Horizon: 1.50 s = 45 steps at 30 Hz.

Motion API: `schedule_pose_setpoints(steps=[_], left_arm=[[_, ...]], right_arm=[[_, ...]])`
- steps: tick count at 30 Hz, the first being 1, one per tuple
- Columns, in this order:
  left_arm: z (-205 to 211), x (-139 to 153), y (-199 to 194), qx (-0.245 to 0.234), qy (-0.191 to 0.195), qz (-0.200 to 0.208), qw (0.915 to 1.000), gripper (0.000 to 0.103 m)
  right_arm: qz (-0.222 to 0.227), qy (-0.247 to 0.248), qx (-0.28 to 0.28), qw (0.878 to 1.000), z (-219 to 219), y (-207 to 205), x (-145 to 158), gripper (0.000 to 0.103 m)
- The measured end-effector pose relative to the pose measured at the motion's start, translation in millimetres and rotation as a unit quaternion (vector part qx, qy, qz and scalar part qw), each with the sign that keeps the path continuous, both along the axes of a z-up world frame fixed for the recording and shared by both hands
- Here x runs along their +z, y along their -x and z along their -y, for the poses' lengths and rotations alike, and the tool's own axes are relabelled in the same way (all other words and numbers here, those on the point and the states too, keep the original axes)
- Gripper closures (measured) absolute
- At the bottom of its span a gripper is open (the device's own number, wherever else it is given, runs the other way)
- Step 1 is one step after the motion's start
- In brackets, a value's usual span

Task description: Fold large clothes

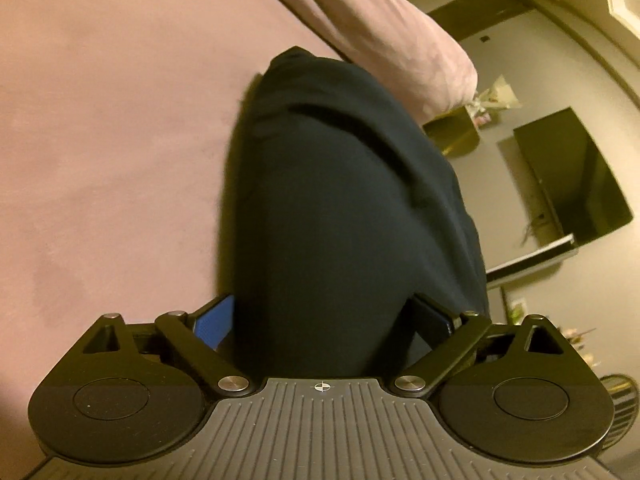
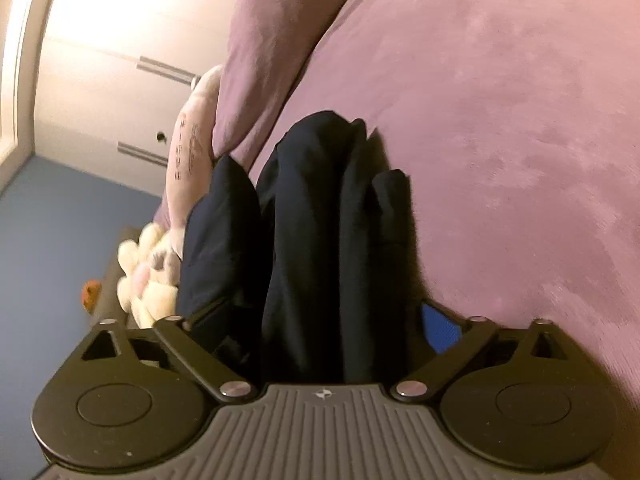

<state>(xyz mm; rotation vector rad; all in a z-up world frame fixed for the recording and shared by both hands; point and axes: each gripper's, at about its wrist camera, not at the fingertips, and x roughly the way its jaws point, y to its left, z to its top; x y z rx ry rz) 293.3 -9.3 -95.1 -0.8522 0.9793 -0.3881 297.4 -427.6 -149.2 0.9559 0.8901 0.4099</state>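
Dark navy garment point(image 1: 344, 200) bunched lengthwise on mauve bedspread point(image 1: 112, 140), running between fingers of both grippers. Left gripper point(image 1: 322, 318) spread wide – cloth between jaws, pads not pinching. Right gripper point(image 2: 320, 320) likewise spread, straddling folds point(image 2: 320, 220). Plush toy point(image 2: 152, 280) beside bed edge.

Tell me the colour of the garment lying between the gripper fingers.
Dark navy, plain, no pattern: the garment shows best in the right wrist view.
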Motion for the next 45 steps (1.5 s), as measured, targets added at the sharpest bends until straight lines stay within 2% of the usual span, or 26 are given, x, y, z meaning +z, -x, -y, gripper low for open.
schedule_pose_setpoints(steps=[1, 2, 4, 6, 10, 14, 18, 20, 22, 24, 25, 27, 29, 32, 33, 35, 37, 40, 42, 45], left_arm=[[1.6, -2.6, -3.0, 0.001, 0.005, -0.003, 1.0, 0.007], [2.4, -3.4, -4.2, 0.001, 0.004, -0.002, 1.0, 0.008], [6.1, 1.1, -3.6, 0.001, -0.007, 0.004, 1.0, 0.018], [7.8, 9.0, -1.0, -0.002, -0.019, 0.013, 0.9997, 0.026], [0.4, 25.0, 0.3, 0.001, -0.022, 0.03, 0.9993, 0.037], [-14.3, 52.2, -1.7, 0.016, -0.058, 0.072, 0.9956, 0.038], [-53.6, 76.5, -3.1, 0.057, -0.117, 0.099, 0.9865, 0.038], [-76.4, 80.9, -3.0, 0.082, -0.138, 0.091, 0.9829, 0.037], [-94.8, 80.1, -3.0, 0.103, -0.158, 0.061, 0.9802, 0.036], [-106.8, 71.2, 3.5, 0.109, -0.172, 0.02, 0.9789, 0.035], [-110.3, 65.1, 9.9, 0.109, -0.169, 0.008, 0.9796, 0.034], [-110.8, 65.1, 28.0, 0.107, -0.182, 0.025, 0.9771, 0.033], [-108.0, 71.6, 49.1, 0.104, -0.202, 0.051, 0.9724, 0.033], [-97.8, 85.7, 75.3, 0.098, -0.21, 0.079, 0.9695, 0.033], [-94.1, 89.7, 79.0, 0.097, -0.218, 0.088, 0.9672, 0.033], [-82.0, 100.9, 81.5, 0.109, -0.251, 0.108, 0.9558, 0.032], [-74.3, 106.8, 75.9, 0.13, -0.272, 0.119, 0.946, 0.031], [-56.8, 105.1, 70.7, 0.115, -0.289, 0.096, 0.9456, 0.036], [-45.5, 104.1, 78.0, 0.097, -0.303, 0.09, 0.9439, 0.035], [-41.2, 91.9, 94.2, 0.076, -0.311, 0.085, 0.9434, 0.031]], right_arm=[[0.003, 0.002, 0.004, 1.0, -3.4, -2.9, 0.0, 0.025], [0.002, -0.001, 0.006, 1.0, -5.9, -6.3, -0.3, 0.03], [-0.001, -0.001, 0.007, 1.0, -4.5, -10.6, -0.2, 0.043], [0.015, 0.02, 0.017, 1.0, -10.8, -8.0, 7.4, 0.05], [0.039, 0.058, 0.023, 0.997, -32.1, -13.4, 29.4, 0.056], [0.049, 0.067, 0.04, 0.996, -68.3, -35.7, 44.2, 0.058], [0.062, 0.069, 0.071, 0.993, -125.5, -66.1, 49.9, 0.058], [0.05, 0.068, 0.083, 0.993, -156.6, -80.5, 45.5, 0.057], [0.025, 0.082, 0.092, 0.992, -181.9, -85.1, 38.8, 0.05], [0.033, 0.109, 0.087, 0.99, -193.9, -74.8, 39.4, 0.043], [0.04, 0.118, 0.085, 0.989, -194.1, -67.6, 42.7, 0.042], [0.05, 0.145, 0.075, 0.985, -187.9, -48.6, 55.6, 0.043], [0.084, 0.174, 0.062, 0.979, -181.2, -25.7, 77.3, 0.043], [0.155, 0.213, 0.05, 0.963, -190.8, 0.4, 117.5, 0.047], [0.172, 0.218, 0.058, 0.959, -201.4, 2.9, 127.5, 0.053], [0.192, 0.227, 0.09, 0.951, -231.3, 6.4, 138.6, 0.059], [0.204, 0.249, 0.123, 0.939, -264.5, 8.3, 139.3, 0.065], [0.204, 0.33, 0.127, 0.913, -297.1, 20.8, 129.9, 0.068], [0.21, 0.372, 0.128, 0.895, -298.2, 35.9, 124.6, 0.071], [0.184, 0.412, 0.134, 0.883, -289.9, 49.3, 112.9, 0.07]])
